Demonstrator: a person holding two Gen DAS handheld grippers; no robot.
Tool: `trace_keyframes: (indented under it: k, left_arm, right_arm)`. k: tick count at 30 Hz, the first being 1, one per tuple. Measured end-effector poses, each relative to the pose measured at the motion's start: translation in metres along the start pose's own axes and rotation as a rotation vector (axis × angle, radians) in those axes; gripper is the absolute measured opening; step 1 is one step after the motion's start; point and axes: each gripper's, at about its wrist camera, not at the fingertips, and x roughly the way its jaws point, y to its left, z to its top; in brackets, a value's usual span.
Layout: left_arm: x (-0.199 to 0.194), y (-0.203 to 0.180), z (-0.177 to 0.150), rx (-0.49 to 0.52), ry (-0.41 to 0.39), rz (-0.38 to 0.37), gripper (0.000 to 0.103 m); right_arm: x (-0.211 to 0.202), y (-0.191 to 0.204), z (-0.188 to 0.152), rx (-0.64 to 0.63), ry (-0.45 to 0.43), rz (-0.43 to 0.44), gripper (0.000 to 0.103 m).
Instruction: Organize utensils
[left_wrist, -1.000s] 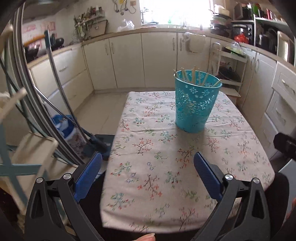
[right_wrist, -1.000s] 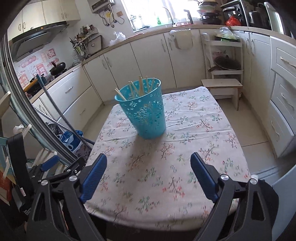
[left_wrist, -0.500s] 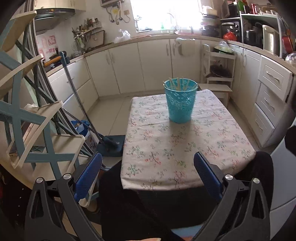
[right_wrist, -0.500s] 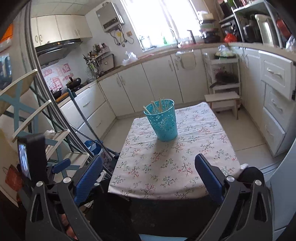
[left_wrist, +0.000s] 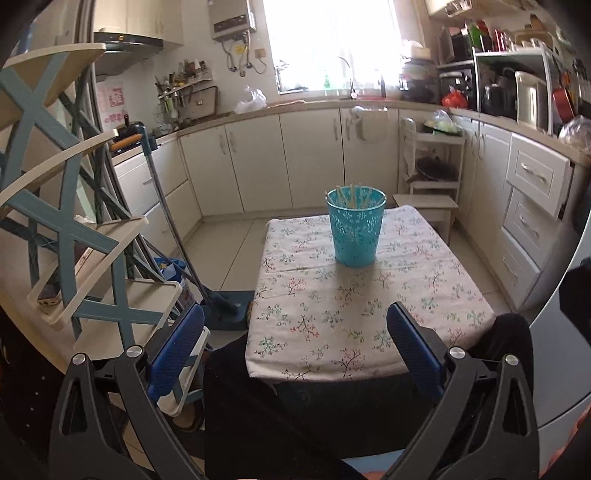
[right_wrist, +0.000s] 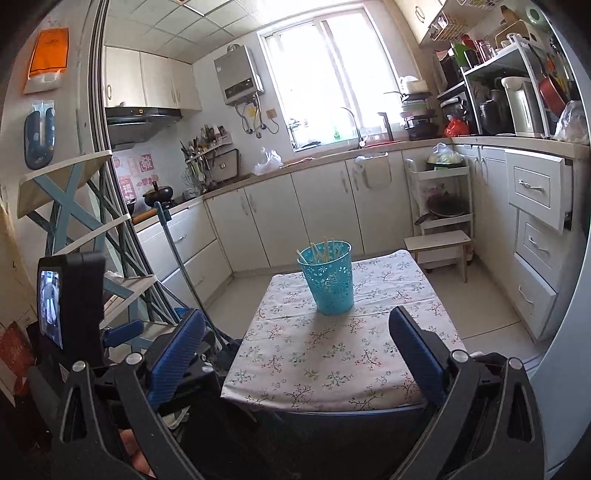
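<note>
I find both grippers empty, jaws spread wide: left gripper (left_wrist: 295, 332), right gripper (right_wrist: 297, 339). Both are held well back from the surface (left_wrist: 369, 310) with its floral cloth. The teal basket (left_wrist: 355, 230) stands upright toward the far end, wooden utensils (left_wrist: 351, 195) standing inside.

A: How many baskets are on the counter (left_wrist: 369, 325)?

B: 1 turquoise basket (left_wrist: 355, 238), standing upright on the flowered cloth (left_wrist: 325, 295), also only 1.

A: And the sticks inside?

B: About 6 wooden chopsticks (left_wrist: 351, 196) poke above the rim; an exact count is hard.

A: Grippers?

B: 2, the left gripper (left_wrist: 295, 341) and the right gripper (right_wrist: 297, 345), each with 2 blue fingers (left_wrist: 176, 350) spread wide, holding nothing.
</note>
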Motion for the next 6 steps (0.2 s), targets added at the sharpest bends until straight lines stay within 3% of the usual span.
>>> trace_keyframes:
  k: [6]
  left_arm:
    - [-0.0052,0.0056,0.0029,-0.027,-0.031,0.004,0.095]
  right_arm:
    - [0.0021,-0.0028,0.0010,0.016,0.019,0.011,0.096]
